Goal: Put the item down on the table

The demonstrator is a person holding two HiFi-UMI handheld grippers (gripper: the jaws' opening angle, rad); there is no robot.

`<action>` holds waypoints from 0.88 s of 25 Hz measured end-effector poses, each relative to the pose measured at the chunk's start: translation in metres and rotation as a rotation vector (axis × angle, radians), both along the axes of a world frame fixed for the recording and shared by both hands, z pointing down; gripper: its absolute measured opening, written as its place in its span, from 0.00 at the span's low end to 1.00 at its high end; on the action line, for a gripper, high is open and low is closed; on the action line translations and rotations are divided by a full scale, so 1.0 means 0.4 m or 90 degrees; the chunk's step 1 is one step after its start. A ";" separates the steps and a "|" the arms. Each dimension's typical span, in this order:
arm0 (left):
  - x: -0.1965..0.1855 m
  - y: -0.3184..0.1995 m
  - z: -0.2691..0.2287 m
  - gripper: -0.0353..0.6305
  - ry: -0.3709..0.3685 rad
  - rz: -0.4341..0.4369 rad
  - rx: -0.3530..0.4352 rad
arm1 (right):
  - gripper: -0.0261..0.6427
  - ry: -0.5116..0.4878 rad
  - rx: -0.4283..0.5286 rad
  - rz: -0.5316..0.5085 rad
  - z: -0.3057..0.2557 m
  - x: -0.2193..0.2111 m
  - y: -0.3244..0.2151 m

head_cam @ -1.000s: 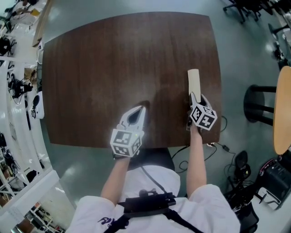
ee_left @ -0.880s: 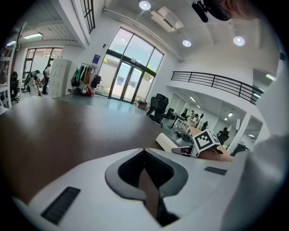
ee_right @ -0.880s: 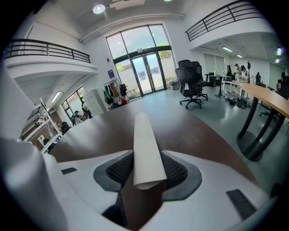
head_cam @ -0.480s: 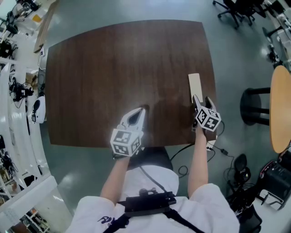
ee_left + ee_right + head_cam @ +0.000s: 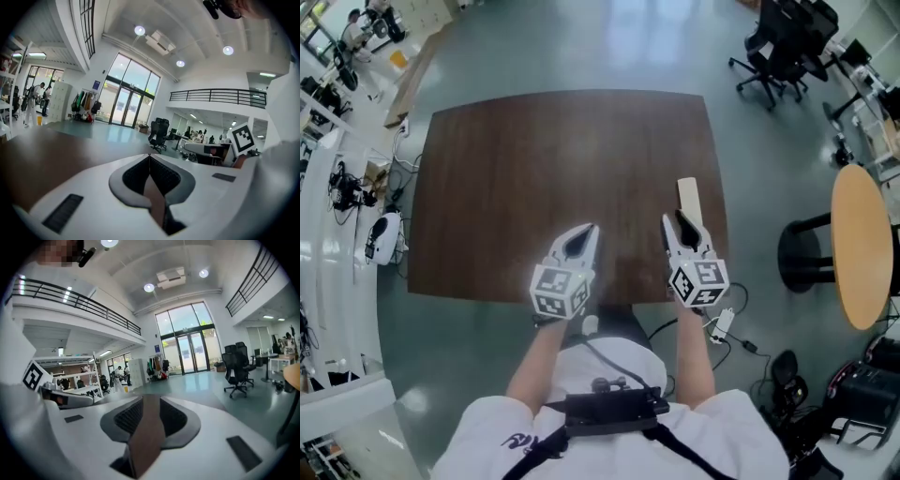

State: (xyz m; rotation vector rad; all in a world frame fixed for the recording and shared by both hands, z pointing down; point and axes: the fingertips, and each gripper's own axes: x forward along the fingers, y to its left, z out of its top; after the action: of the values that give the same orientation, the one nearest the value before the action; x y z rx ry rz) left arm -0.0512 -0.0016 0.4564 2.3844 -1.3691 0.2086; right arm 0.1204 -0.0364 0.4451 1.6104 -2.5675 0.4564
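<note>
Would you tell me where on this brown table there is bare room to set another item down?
Nearly all of the table is bare: the whole left half and the far middle, bordered only by its own edges. The one taken spot is by the right edge, where the pale strip lies; leave that side alone.

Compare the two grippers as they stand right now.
The left gripper has its jaws shut, tips meeting. The right gripper has its jaws apart, though they have just been closing, with nothing between them. In the head view a pale strip lies on the table just beyond the right gripper's tips, while nothing lies ahead of the left gripper. Both are held above the table's near edge.
</note>
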 end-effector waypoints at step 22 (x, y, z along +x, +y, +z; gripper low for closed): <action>-0.140 0.265 -0.456 0.07 -0.019 -0.046 0.257 | 0.05 -0.008 0.168 -0.045 -0.444 -0.347 0.345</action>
State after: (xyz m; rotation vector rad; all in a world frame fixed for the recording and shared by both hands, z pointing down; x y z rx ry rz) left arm -0.1073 0.1044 0.2742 2.6510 -1.6382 -0.0590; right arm -0.0184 0.1015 0.2676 1.5859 -2.7798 0.1260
